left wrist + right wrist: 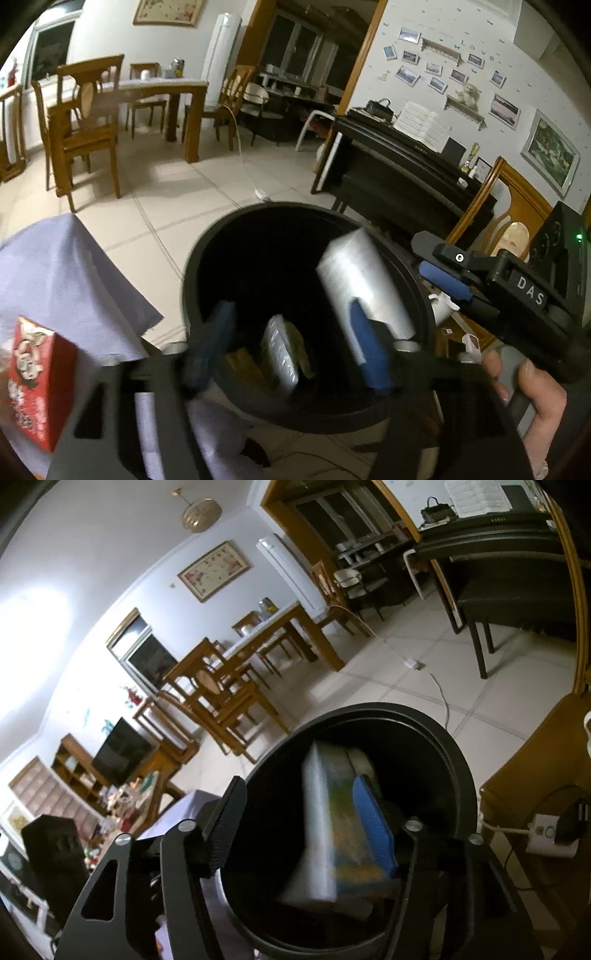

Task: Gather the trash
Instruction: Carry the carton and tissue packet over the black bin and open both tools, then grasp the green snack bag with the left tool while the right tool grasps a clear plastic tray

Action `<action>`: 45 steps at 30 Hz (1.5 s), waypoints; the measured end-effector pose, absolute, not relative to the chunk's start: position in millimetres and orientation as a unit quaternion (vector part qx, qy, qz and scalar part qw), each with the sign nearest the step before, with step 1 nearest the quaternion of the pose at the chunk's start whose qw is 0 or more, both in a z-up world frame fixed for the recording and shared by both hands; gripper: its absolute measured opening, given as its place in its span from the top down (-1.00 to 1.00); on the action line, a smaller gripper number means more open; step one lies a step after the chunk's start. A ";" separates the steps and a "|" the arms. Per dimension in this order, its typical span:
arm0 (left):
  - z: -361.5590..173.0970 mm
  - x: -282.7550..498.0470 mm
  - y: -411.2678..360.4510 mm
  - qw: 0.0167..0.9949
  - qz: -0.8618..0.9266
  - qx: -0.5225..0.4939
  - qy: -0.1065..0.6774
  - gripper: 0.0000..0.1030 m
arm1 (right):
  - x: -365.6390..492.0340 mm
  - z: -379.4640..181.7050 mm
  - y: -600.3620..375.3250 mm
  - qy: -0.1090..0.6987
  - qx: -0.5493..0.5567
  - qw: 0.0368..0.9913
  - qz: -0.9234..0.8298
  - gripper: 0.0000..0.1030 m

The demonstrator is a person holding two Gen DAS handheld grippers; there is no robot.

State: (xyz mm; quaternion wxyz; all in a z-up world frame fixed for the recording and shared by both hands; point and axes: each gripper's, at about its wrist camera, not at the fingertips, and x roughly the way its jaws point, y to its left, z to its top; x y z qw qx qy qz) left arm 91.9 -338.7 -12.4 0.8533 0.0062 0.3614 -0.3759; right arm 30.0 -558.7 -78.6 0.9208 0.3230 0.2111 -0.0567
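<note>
A round black trash bin [207, 258] fills the middle of both views, its rim also in the right wrist view [454, 760]. Both grippers hover over its mouth. My left gripper [291, 343] is open; a silver-white box [362, 280] lies against its right finger, tilted into the bin. Flattened packages [282, 354] lie at the bin's bottom. My right gripper [306, 827] is open; a blurred blue-green box [332, 823] is beside its blue right pad [373, 823], apparently falling into the bin. The right gripper also shows in the left wrist view [454, 277].
A red carton [37, 376] stands on a lilac cloth [62, 280] left of the bin. A dining table with wooden chairs [85, 122] is behind, a black piano [399, 166] to the right. A white cable and power strip [413, 662] lie on the tiled floor.
</note>
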 end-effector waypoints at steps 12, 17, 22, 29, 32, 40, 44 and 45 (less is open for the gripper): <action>3.7 78.8 -259.6 0.877 -0.334 -0.022 0.344 -0.77 | 52.0 -71.7 -512.9 0.234 0.291 0.928 -0.018 -0.47; 8.6 81.7 -194.5 0.892 -0.293 -0.061 0.338 -0.77 | 71.4 -68.8 -463.2 0.259 0.252 0.932 0.024 -0.48; 10.4 86.6 -112.9 0.911 -0.234 -0.095 0.326 -0.77 | 84.2 -58.1 -392.3 0.274 0.200 0.936 0.094 -0.52; -12.7 134.0 -3.3 0.904 -0.144 -0.163 0.367 -0.77 | 100.5 -38.7 -301.4 0.287 0.122 0.933 0.182 -0.64; -23.8 158.9 13.5 0.895 -0.144 -0.171 0.386 -0.75 | 115.3 -24.7 -260.5 0.289 0.068 0.931 0.211 -0.80; -52.0 202.8 17.2 0.865 -0.171 -0.159 0.444 -0.17 | 154.0 -19.0 -145.1 0.283 -0.105 0.915 0.266 -0.59; -55.0 196.7 11.9 0.867 -0.181 -0.138 0.443 0.01 | 173.4 -34.7 -111.3 0.299 -0.187 0.898 0.264 -0.17; -55.2 197.2 11.8 0.869 -0.181 -0.131 0.441 0.11 | 179.7 -39.2 -106.2 0.311 -0.199 0.892 0.260 0.03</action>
